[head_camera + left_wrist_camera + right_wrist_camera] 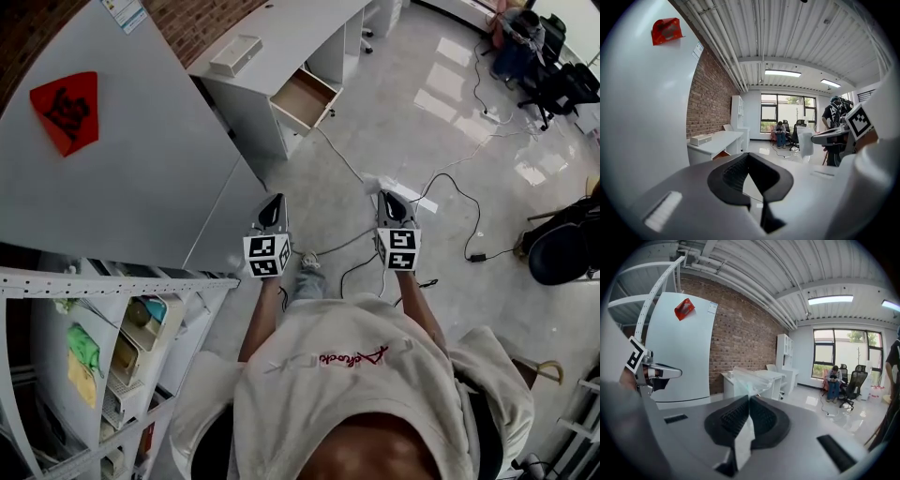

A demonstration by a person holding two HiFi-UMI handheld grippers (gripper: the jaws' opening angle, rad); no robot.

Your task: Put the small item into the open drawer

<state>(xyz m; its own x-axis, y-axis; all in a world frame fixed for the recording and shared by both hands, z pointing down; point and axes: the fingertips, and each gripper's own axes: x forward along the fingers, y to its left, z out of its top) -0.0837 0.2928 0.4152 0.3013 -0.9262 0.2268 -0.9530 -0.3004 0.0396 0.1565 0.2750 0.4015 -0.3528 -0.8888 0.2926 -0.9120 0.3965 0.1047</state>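
Observation:
My right gripper (387, 197) (749, 399) is shut on a small clear plastic packet (745, 378) (372, 184), which sticks out past the fingertips. From the left gripper view the same packet (805, 142) hangs off the right gripper's tip. My left gripper (272, 202) (749, 157) is held level beside it, shut, with nothing between its pads. The open drawer (305, 98) (721, 154) has a wooden inside and is pulled out of a white desk (281, 37) some way ahead of both grippers. Its inside looks bare in the head view.
A white box (236, 54) lies on the desk. A tall white cabinet (122, 178) with a red patch (66, 108) stands close on my left, with a shelf rack (112, 347) of packets below. Cables (450, 178) trail over the floor. Office chairs (553, 75) stand far right.

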